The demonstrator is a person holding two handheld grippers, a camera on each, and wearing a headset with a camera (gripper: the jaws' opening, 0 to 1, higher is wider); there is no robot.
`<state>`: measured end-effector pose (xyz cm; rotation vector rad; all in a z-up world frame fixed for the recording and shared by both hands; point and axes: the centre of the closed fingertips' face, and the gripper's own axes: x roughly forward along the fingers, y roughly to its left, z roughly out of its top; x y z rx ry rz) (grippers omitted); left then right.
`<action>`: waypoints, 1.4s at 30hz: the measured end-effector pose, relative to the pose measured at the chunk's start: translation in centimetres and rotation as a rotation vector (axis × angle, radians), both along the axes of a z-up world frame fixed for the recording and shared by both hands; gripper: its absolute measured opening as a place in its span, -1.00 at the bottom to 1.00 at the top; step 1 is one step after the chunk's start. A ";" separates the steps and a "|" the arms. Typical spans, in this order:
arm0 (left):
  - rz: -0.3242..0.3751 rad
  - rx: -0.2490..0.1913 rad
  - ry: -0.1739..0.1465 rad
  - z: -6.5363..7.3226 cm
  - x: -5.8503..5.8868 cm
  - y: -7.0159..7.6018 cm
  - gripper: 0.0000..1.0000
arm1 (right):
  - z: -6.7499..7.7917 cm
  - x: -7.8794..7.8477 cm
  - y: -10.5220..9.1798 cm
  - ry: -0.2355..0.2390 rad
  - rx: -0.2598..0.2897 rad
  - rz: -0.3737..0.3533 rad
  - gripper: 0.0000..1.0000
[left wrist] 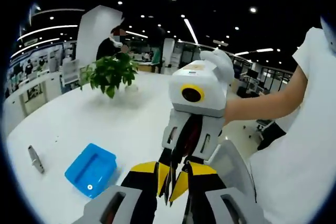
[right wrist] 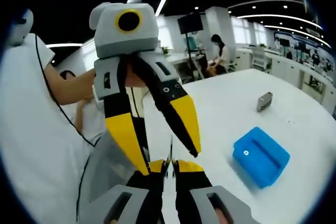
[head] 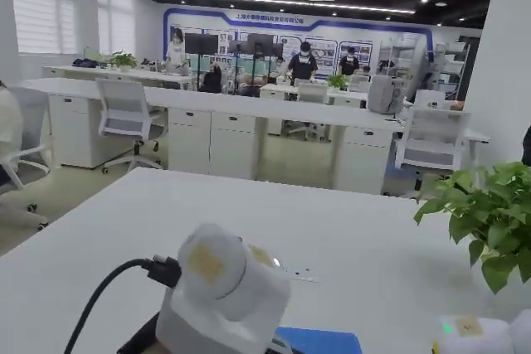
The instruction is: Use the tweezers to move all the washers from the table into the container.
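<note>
- The left gripper (left wrist: 170,182) and the right gripper (right wrist: 168,167) are held up over the white bench (left wrist: 105,124). They point at each other, tip to tip.
- In the right gripper view, the left gripper comes down from the upper left. Its two yellow fingers (right wrist: 126,135) are spread apart, with nothing between them.
- The right gripper's own fingers (right wrist: 188,166) sit at the bottom middle of its view, pressed close together. A thin line sticks up from the gap. It is too small to say what it is.
- The blue container (left wrist: 90,169) sits flat on the bench, at the lower left of the left gripper view and the lower right of the right gripper view. It is apart from both grippers.
- One small washer (left wrist: 89,186) lies inside the container, near a corner.
- A small grey thing (right wrist: 264,100) lies on the bench past the container, well apart from it. I cannot tell what it is.
- A green plant (left wrist: 107,72) stands farther back on the bench.
- A person's bare arm (left wrist: 262,106) reaches in from the right side of the left gripper view.
</note>
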<state>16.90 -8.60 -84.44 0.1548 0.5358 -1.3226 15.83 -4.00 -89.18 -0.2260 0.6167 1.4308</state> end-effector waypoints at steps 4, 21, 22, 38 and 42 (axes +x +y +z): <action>-0.019 -0.003 0.011 0.1 -0.3 -0.2 -0.83 | 0.2 -0.1 -0.1 0.027 0.012 -0.014 -0.93; -0.024 -0.007 -0.043 0.4 -0.1 0.7 -1.00 | -0.9 0.0 -0.2 -0.013 0.000 0.035 -0.87; -0.025 -0.006 -0.045 0.4 -0.1 0.7 -1.00 | -0.9 0.1 -0.2 -0.009 0.002 0.035 -0.87; -0.014 0.125 -0.098 -2.5 1.5 1.8 -1.00 | -4.6 2.4 -2.4 -0.160 -0.170 0.056 -0.88; 0.004 0.149 -0.060 -4.2 1.8 2.3 -1.00 | -5.6 3.0 -3.0 -0.153 -0.204 0.051 -0.87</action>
